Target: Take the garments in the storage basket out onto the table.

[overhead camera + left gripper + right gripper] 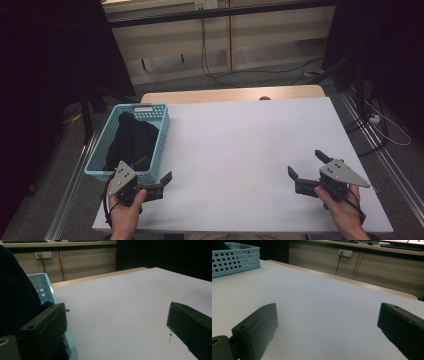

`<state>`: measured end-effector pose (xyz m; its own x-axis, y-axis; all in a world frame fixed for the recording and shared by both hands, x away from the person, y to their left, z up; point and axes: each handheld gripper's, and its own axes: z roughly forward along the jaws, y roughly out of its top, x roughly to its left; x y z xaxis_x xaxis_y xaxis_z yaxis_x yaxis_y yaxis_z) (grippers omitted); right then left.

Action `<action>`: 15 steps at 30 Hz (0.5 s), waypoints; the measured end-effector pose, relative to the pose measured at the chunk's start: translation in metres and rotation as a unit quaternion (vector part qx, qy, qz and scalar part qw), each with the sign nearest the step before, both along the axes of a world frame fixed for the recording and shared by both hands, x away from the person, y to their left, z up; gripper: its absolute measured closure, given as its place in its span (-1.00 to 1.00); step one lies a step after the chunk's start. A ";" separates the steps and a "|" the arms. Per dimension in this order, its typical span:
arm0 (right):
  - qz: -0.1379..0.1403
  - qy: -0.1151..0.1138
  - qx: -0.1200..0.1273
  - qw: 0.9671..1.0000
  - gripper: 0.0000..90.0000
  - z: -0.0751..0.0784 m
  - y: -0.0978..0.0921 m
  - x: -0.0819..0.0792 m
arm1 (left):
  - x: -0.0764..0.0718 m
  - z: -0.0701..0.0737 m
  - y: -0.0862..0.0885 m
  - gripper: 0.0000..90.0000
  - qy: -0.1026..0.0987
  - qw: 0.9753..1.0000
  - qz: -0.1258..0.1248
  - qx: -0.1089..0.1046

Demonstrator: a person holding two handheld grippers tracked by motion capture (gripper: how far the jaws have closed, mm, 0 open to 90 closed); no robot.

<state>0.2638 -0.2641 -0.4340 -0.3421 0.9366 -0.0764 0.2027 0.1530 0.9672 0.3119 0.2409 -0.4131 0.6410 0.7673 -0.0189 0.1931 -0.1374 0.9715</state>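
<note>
- Left tongs (pixel 152 176): held at the desk's near left corner, jaws spread wide with nothing between them; one jaw sits against or over the near end of the basket, contact not certain
- Right tongs (pixel 306 164): held at the near right, jaws likewise parted and empty, pointing across the bare white desk (pixel 240 150)
- Blue basket (pixel 159 131): perforated plastic, standing along the desk's left edge; it holds a dark garment (pixel 131 140), bunched and rising above the rim
- Step in hand, as judged: a starting stance; the garment is not yet taken
- Next move, as judged: the left tongs must rise over the near rim, dip into the cloth and pinch a fold, while the right tongs wait well apart
</note>
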 end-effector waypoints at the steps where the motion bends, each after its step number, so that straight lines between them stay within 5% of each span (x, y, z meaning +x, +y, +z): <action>1: 0.003 0.000 -0.001 1.000 -0.95 0.000 0.000 0.000 | 0.001 0.000 0.000 -0.94 0.000 1.000 0.001 0.002; 4: 0.003 0.000 0.001 1.000 -0.95 -0.001 0.000 0.001 | 0.001 0.000 0.000 -0.94 0.005 1.000 0.001 0.003; 7: 0.002 0.001 0.004 1.000 -0.95 -0.001 0.000 0.001 | 0.001 0.000 -0.002 -0.93 0.003 1.000 0.001 0.025; 11: 0.009 0.002 0.004 1.000 -0.95 -0.001 0.001 0.003 | 0.001 0.002 -0.001 -0.91 0.022 0.999 -0.007 0.027; 15: 0.009 0.005 0.003 1.000 -0.96 -0.002 0.002 0.004 | 0.007 0.007 0.006 -0.91 0.027 0.999 0.011 0.023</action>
<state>0.2681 -0.2625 -0.4357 -0.3590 0.9309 -0.0670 0.2091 0.1502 0.9663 0.3185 0.2466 -0.4063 0.6231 0.7820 -0.0181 0.2490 -0.1764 0.9523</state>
